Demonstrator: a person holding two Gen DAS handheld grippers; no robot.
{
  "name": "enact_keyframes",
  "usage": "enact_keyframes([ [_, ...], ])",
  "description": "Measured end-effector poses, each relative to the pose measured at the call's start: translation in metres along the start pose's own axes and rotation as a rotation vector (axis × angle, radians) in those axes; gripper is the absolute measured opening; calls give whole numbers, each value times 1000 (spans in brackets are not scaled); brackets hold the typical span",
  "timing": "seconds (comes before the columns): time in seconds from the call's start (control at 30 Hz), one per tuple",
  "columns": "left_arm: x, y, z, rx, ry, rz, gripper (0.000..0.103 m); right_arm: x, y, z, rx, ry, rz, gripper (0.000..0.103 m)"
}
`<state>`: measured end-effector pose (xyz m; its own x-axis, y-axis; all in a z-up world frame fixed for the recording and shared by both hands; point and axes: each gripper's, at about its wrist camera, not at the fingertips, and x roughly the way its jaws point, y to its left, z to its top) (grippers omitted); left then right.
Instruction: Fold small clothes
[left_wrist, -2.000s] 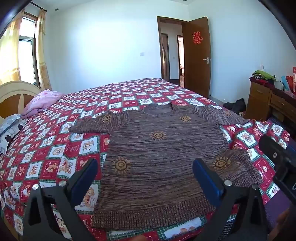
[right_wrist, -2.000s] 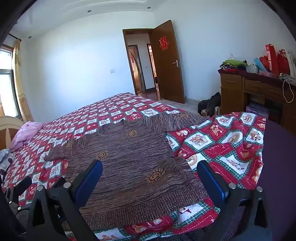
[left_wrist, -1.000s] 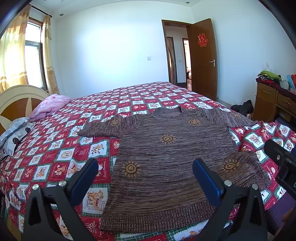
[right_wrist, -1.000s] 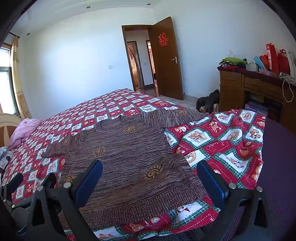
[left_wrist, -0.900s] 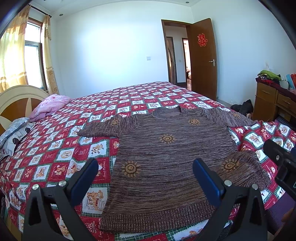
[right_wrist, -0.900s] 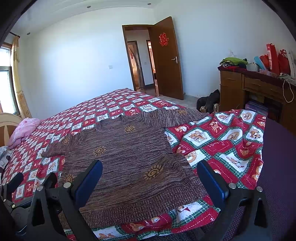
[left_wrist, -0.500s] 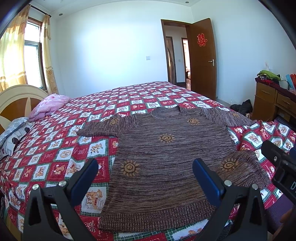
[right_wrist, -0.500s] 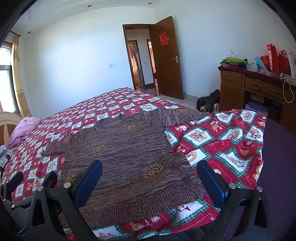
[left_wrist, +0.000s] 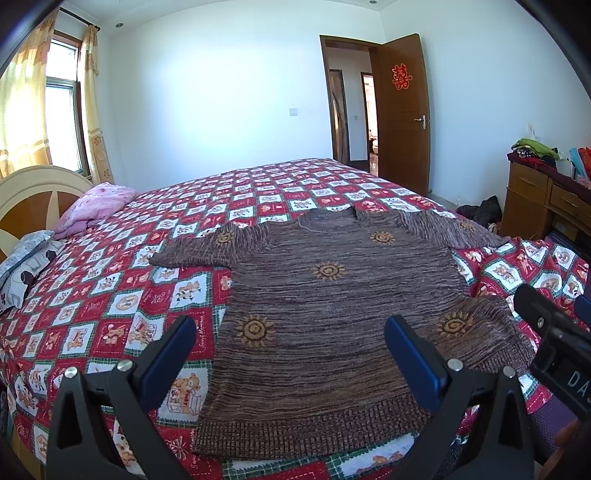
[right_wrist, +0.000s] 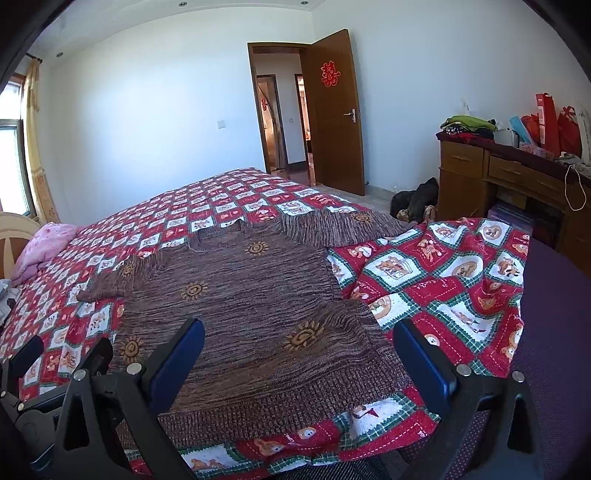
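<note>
At the far left, a wooden headboard (left_wrist: 33, 192) stood under a curtained window (left_wrist: 62, 125), with a pink crumpled pillow (left_wrist: 96, 206) and a grey patterned pillow (left_wrist: 26, 258) lying beside it on the bed. A red, white and green checked quilt with cartoon bears (left_wrist: 110, 295) covered the bed. The left gripper (left_wrist: 288, 354) hung over the near edge with its blue-padded fingers (left_wrist: 166, 358) spread wide and nothing between them. Past them, a brown marled knitted sweater with orange sun motifs (left_wrist: 325, 317) lay flat on the quilt, hem toward the cameras, neck away, both short sleeves out to the sides. Its near right corner was bunched up a little. The right gripper (right_wrist: 299, 362) hovered above that right part of the hem, its blue pads (right_wrist: 424, 365) likewise held far apart and gripping nothing. Farther right, the quilt hung rumpled over the bed's corner. Behind stood an open brown wooden door with a red paper ornament (right_wrist: 334, 118), a dark bundle on the floor (right_wrist: 417, 199), and a wooden desk with drawers (right_wrist: 491, 177) piled with folded clothes and red bags.
</note>
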<state>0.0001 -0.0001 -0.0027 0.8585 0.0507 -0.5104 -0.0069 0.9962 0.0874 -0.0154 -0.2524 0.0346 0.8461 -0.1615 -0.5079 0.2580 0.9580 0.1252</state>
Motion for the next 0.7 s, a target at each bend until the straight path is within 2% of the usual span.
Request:
enact_keyframes([
  [0.7,2,-2,-4,6,23,-18,103,1,1,-1,-21,5,-25,102],
])
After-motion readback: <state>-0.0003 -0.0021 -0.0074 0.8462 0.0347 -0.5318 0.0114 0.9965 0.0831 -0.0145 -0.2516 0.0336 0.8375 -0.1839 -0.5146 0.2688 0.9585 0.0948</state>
